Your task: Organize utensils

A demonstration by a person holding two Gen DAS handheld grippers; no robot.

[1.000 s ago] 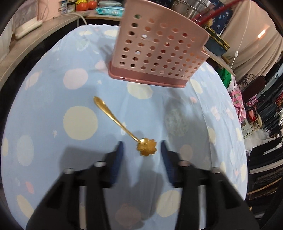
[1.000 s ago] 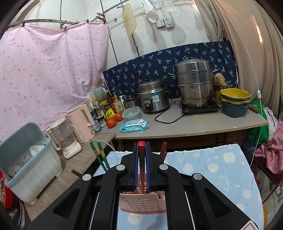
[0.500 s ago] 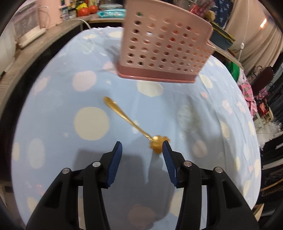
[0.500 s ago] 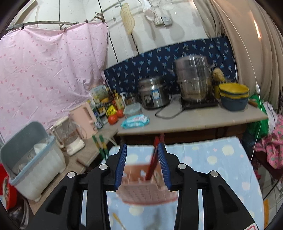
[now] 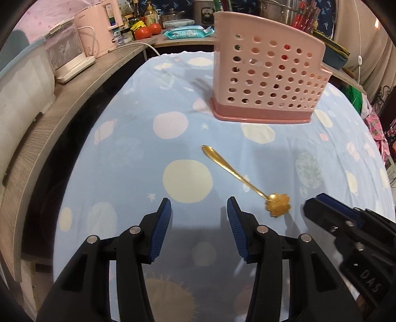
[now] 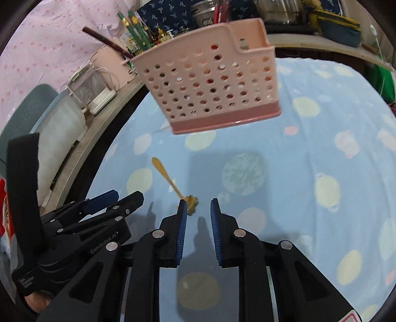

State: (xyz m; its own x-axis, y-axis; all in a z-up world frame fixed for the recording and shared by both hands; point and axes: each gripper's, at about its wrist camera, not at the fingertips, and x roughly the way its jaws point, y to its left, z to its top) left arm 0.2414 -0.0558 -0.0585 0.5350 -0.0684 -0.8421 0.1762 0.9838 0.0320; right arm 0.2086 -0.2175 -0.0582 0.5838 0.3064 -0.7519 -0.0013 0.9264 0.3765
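Left wrist view: the left tool stands half open and empty above the surface. The gold flower-bowl spoon lies ahead and to its right, out of its line. The pink perforated utensil caddy stands beyond, red chopsticks upright inside.

Right wrist view: the right tool has just been closing and remains narrowly parted, gripping nothing. The spoon's bowl touches its left pad, evidently lined up for pickup. The caddy's lower right compartment appears vacant.
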